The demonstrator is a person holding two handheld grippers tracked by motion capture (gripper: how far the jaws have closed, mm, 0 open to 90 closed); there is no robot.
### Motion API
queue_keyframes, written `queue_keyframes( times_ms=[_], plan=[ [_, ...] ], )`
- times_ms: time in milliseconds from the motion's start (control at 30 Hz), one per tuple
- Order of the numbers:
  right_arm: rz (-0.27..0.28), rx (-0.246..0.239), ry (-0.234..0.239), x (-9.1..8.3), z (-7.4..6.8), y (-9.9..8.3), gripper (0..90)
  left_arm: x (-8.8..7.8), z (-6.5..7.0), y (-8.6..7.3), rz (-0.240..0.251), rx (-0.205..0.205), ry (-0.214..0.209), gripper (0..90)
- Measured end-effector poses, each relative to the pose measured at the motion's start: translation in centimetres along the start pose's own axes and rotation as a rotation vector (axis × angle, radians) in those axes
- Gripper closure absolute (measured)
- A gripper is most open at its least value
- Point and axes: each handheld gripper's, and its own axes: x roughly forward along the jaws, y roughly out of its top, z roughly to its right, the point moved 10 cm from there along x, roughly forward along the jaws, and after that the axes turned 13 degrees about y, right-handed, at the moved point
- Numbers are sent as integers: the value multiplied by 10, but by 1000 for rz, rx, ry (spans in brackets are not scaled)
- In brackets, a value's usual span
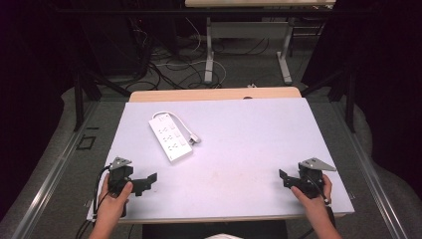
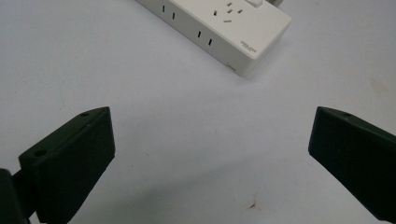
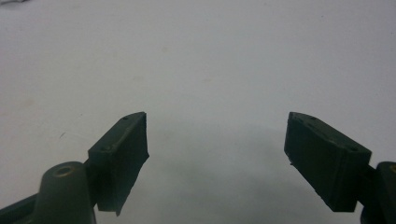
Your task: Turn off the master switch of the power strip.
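A white power strip [image 1: 170, 138] lies flat on the pale table top [image 1: 239, 149], left of centre, with its cord and plug [image 1: 193, 139] curled along its right side. Its near end with several sockets shows at the top of the left gripper view as the power strip [image 2: 219, 28]. My left gripper [image 1: 145, 182] rests near the front left edge, held by a hand, jaws wide apart with nothing between them; in its own view the left gripper [image 2: 210, 154] points at the strip. My right gripper [image 1: 284, 178] sits at the front right, open and empty, the right gripper [image 3: 217, 149] over bare table.
The table's front edge [image 1: 219, 217] runs just behind both hands. Beyond the far edge stand a second table's metal legs [image 1: 209, 59] and tangled floor cables [image 1: 174, 69]. Dark frame posts [image 1: 78, 94] flank both sides.
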Motion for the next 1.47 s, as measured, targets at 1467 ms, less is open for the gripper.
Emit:
queue_keyframes(
  times_ms=[1467],
  plan=[
    [-7,-2,8,3,-1,0,210,14,-22,-11,26,-38,45,16]
  ],
)
